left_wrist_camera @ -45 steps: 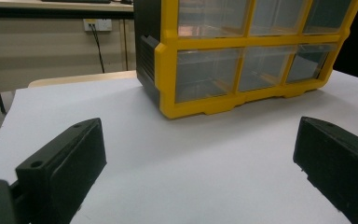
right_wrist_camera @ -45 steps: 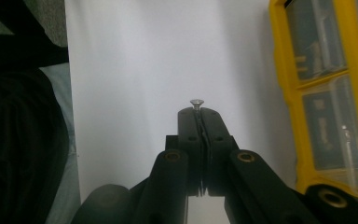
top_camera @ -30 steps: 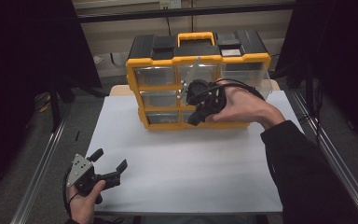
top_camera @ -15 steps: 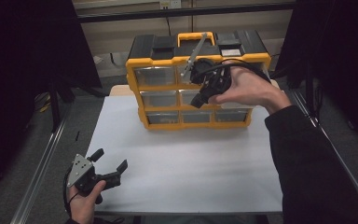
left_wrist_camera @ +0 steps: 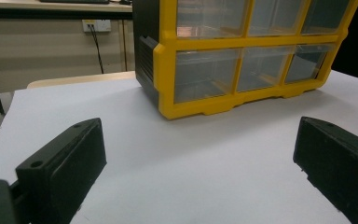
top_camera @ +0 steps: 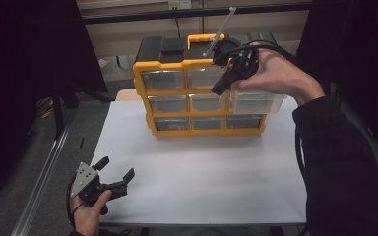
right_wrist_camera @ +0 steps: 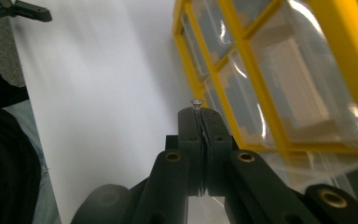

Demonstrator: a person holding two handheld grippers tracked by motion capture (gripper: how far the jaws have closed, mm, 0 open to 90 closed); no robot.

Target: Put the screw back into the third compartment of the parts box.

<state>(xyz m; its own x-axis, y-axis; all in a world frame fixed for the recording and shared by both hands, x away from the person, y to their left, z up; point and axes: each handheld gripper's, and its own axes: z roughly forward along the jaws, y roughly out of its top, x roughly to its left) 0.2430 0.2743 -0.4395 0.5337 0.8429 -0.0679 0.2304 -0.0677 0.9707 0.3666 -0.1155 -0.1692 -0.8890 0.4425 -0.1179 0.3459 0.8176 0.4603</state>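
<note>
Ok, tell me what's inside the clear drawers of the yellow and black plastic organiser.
The yellow and black plastic organiser shows clear drawers that look empty from the left gripper view. The right hand covers part of the upper right drawers.

Right claw (top_camera: 220,87) with pinched screw (right_wrist_camera: 196,103) lifted from the organizer's (top_camera: 177,127) middle row to its top row, right hand (top_camera: 275,73) raised toward the desk's far edge.

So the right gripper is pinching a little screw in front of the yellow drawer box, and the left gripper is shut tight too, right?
Not quite. The left gripper is open: the left gripper view shows its two jaws wide apart with bare white table between them. The rest holds: in the right gripper view the right gripper pinches a little screw in front of the yellow drawer box.
</note>
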